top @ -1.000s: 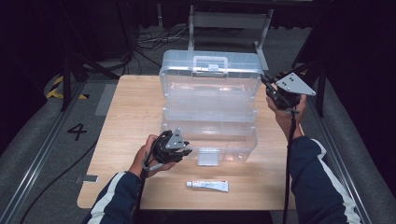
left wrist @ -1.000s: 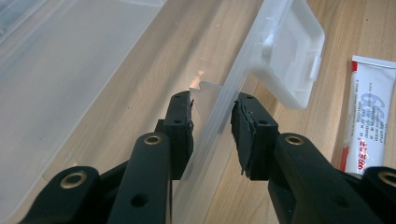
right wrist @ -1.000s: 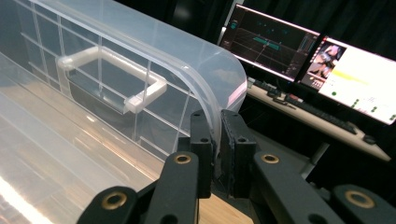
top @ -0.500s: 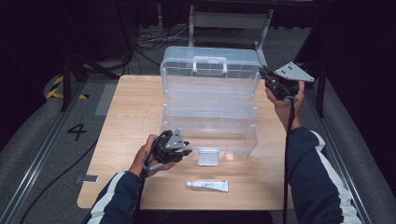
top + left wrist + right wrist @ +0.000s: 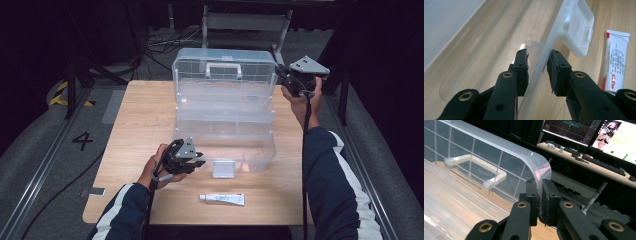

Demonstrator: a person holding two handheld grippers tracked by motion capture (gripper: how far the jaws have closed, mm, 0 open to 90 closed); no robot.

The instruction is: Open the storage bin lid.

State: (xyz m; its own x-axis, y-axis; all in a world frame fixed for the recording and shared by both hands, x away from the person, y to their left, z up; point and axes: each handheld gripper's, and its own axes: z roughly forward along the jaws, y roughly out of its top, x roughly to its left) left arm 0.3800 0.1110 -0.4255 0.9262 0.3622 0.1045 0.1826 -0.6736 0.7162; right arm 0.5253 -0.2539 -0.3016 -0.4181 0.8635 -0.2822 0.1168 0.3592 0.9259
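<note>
Clear plastic is what both grippers have between their jaws. On the left side of the high view, the left gripper (image 5: 196, 161) sits low over the wooden table (image 5: 140, 115), at the near left corner of the transparent storage box (image 5: 225, 115). In the left gripper view its two black pads straddle the box's thin front wall; the right pad lies against the plastic and the left pad is just beside it, with a sliver of gap that may or may not be contact. The jaws are narrowed around the wall, not spread. The white latch (image 5: 579, 27) hangs on that same wall farther along, and a white tube (image 5: 616, 65) with red print lies flat on the table just beside the box front.

The box stands mid-table with its lid (image 5: 225, 70) raised and tilted back, white handle (image 5: 474, 167) on the lid's face.

At the right, the right gripper (image 5: 281, 76) is held high at the lid's far right corner. In the right gripper view its pads are pressed together on the lid's curved rim (image 5: 541, 173), pinching it firmly.
</note>
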